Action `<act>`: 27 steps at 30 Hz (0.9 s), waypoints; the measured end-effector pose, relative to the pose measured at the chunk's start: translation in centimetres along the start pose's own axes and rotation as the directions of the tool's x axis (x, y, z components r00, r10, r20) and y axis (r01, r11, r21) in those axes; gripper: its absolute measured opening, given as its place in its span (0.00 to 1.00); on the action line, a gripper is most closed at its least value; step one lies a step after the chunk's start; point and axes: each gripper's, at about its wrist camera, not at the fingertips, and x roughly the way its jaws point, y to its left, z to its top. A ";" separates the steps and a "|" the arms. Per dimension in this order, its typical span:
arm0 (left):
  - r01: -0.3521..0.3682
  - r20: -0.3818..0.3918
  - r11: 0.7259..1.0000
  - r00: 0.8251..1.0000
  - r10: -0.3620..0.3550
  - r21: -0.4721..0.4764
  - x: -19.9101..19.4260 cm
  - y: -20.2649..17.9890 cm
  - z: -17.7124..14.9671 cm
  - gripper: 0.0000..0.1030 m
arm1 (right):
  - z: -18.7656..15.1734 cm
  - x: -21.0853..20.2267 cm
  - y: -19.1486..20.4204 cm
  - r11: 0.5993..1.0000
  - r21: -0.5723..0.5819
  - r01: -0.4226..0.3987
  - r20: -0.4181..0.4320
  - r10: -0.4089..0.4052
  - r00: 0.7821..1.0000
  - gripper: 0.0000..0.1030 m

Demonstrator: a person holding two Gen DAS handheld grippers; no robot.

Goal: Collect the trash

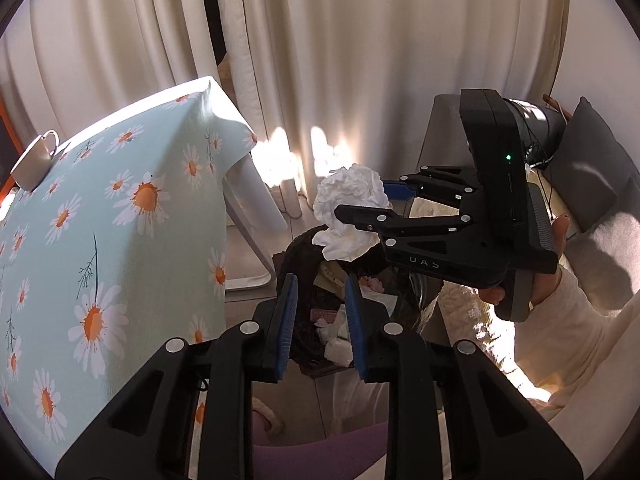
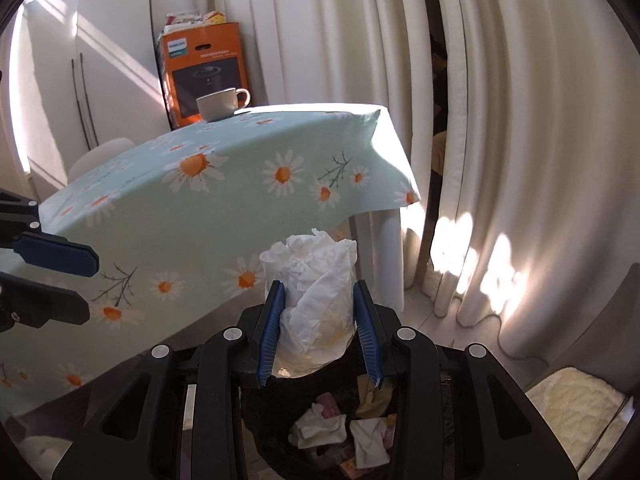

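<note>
I've got the crumpled tissue clamped in the right gripper, and I'm holding it right over the mouth of the trash bin so that letting go should drop it straight in among the wads already down there (tissues and a few wrappers, as far as I can make out). The blue pads press both flanks of the wad, squeezing it into a tall lump that sticks up past the tips. My left gripper sits over the bin too, jaws drawn nearly together with only a narrow slot between the pads and nothing in it. Beside the bin stands the table under its daisy tablecloth, with a cup well away on top.
</note>
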 end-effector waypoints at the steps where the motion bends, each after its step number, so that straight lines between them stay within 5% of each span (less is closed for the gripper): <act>1: 0.010 -0.016 1.000 1.000 -0.010 -0.010 0.9 0.4 0.3 0.20 | -0.3 0.7 -0.4 1.000 0.007 0.010 -0.019 -0.010 1.000 0.32; 6: 0.024 -0.045 0.999 0.999 -0.026 -0.037 3.0 1.4 0.3 0.21 | -1.4 3.9 -1.9 0.999 0.022 0.037 -0.099 -0.035 0.994 0.33; 7: 0.026 -0.047 0.999 0.998 -0.028 -0.032 3.0 1.4 0.2 0.27 | -1.6 4.3 -1.9 0.999 0.019 0.040 -0.109 -0.038 0.993 0.34; 10: -0.003 -0.022 1.000 1.000 0.003 -0.018 2.7 1.4 0.0 0.81 | -1.5 5.1 -1.8 0.998 0.008 0.060 -0.129 -0.058 0.990 0.41; 11: -0.006 0.002 1.000 1.000 0.006 -0.016 2.3 1.4 0.0 0.84 | -1.4 5.3 -1.8 0.997 0.007 0.071 -0.130 -0.069 0.989 0.49; 16: -0.013 0.070 1.000 0.997 0.013 -0.008 0.5 1.5 -0.1 0.92 | -0.8 5.0 -1.7 0.993 0.003 0.120 -0.100 -0.119 0.988 0.78; 27: -0.060 0.205 0.995 0.976 0.075 -0.076 -5.9 3.3 -2.8 0.94 | 2.6 1.2 1.5 0.995 -0.027 0.091 -0.003 -0.091 0.996 0.86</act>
